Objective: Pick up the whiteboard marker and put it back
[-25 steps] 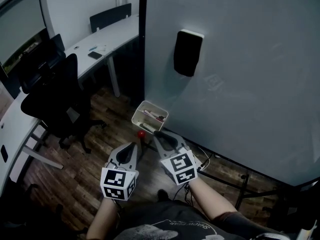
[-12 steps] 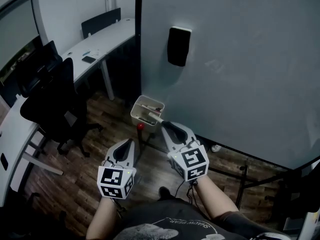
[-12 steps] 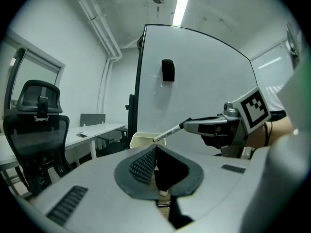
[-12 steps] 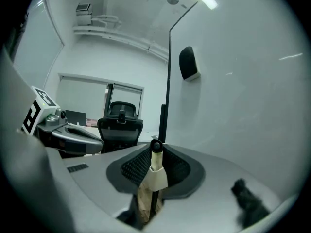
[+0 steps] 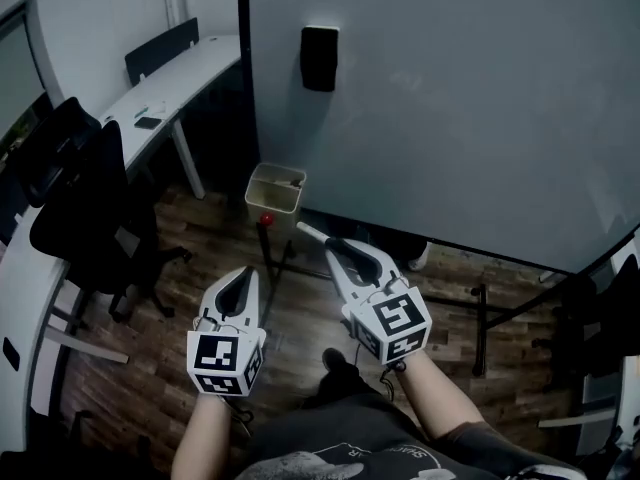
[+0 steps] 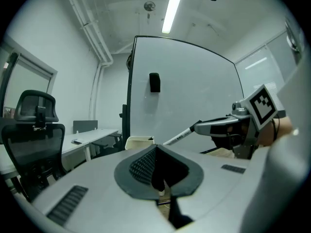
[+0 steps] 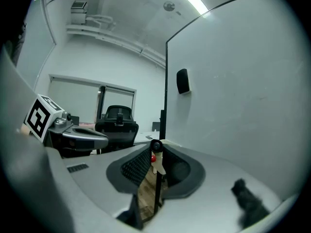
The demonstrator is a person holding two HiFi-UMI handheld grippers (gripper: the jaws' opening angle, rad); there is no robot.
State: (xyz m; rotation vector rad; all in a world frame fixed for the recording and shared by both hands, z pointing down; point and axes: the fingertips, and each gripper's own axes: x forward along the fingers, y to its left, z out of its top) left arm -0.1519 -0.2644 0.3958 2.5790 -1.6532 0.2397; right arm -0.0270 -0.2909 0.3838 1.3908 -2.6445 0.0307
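You are pinching the whiteboard marker (image 5: 312, 235) in the right hand-held gripper (image 5: 338, 250), the left hand-held gripper (image 5: 240, 276) pressed together, probably aiming next for the cream bin (image 5: 270, 201).

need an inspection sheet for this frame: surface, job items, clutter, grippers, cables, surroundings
Surface: whiteboard upright, mostly bare with faint marks; wood floor below.
Job's things: whiteboard marker in the right gripper, pointing toward the beige tray at the board's foot; tray contents too small to tell.
Clutter: black eraser on the board; red knob just under the tray.
Grippers: right gripper shut on the marker; left gripper shut, empty.
Cables: nothing seen.
Surroundings: office chair, curved desk with a phone.
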